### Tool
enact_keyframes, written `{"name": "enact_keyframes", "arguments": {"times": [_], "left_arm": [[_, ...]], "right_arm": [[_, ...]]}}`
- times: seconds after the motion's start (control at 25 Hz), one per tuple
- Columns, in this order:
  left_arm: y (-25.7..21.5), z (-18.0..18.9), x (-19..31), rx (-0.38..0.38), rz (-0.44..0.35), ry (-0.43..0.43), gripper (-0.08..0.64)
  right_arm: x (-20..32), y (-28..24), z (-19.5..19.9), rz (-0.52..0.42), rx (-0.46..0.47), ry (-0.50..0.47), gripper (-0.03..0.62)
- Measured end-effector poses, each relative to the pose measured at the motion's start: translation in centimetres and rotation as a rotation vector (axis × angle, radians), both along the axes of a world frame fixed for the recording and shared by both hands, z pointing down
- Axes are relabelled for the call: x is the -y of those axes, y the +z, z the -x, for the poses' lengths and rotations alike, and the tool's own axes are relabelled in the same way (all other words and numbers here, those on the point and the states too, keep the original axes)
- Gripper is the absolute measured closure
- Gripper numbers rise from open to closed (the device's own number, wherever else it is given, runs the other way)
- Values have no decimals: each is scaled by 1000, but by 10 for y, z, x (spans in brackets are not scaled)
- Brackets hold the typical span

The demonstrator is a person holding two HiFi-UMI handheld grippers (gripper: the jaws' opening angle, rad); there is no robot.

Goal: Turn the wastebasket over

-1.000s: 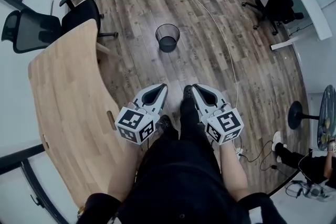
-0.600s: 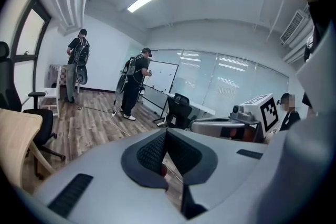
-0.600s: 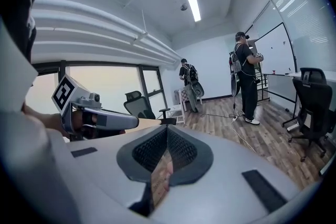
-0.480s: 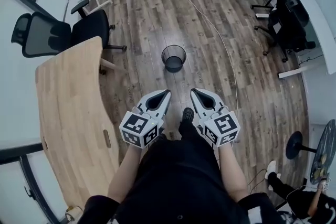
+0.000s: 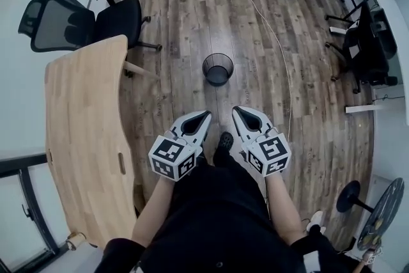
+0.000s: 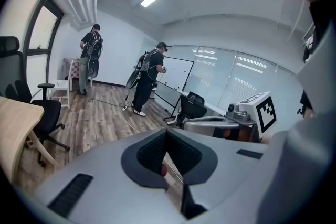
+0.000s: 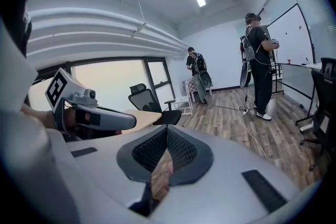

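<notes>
So this is the walk-up part, I'd say, nothing has been touched yet. The black round wire-mesh wastebasket (image 5: 218, 68) is standing upright on the brown wood-plank floor (image 5: 179, 41), mouth up and out in the open. It looks empty, or near enough.

Both tools are on the near side of the wastebasket, well apart from it, and aimed roughly its way. The left claw (image 5: 203, 117) has its jaws pressed together with nothing between them. Same story for the right claw (image 5: 238, 112): jaws together, empty.

A thin white cable (image 5: 281, 73) runs along the floor just to the right of the wastebasket. The curved light-wood surface (image 5: 83, 112) is off to the wastebasket's left, with a black mesh office chair (image 5: 83, 19) past that, further left.

My guess at what's next: close the gap to the wastebasket, get low, and spread at least one claw so it can bite the rim. Mesh that light will probably skid or tip early, so pinching the rim on opposite sides seems safer for flipping it mouth-down. I'd also watch that cable when stepping in.
</notes>
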State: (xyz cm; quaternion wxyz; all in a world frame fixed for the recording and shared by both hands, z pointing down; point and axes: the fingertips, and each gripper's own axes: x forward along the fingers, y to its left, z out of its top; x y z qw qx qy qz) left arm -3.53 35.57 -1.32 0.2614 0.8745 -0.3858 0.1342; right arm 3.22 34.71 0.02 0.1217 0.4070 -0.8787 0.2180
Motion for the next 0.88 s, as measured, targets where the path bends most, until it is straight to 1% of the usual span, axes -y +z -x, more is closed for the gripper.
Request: {"name": "enact_keyframes", "arguments": {"times": [0.16, 0.32, 0.52, 0.64, 0.72, 0.88], "left_arm": [[14, 7, 23, -3, 30, -12, 543], [27, 10, 60, -17, 57, 13, 543], [35, 20, 128, -18, 66, 68, 543], [35, 29, 178, -25, 66, 103, 543], [36, 34, 206, -29, 72, 110, 543], [41, 41, 245, -50, 79, 138, 543]], "right_arm": [[20, 11, 7, 29, -17, -16, 560], [49, 26, 6, 66, -28, 13, 560], [104, 35, 12, 100, -55, 67, 560], [148, 33, 15, 101, -77, 109, 560], [173, 33, 15, 105, -97, 145, 560], [209, 39, 24, 125, -109, 176, 560]]}}
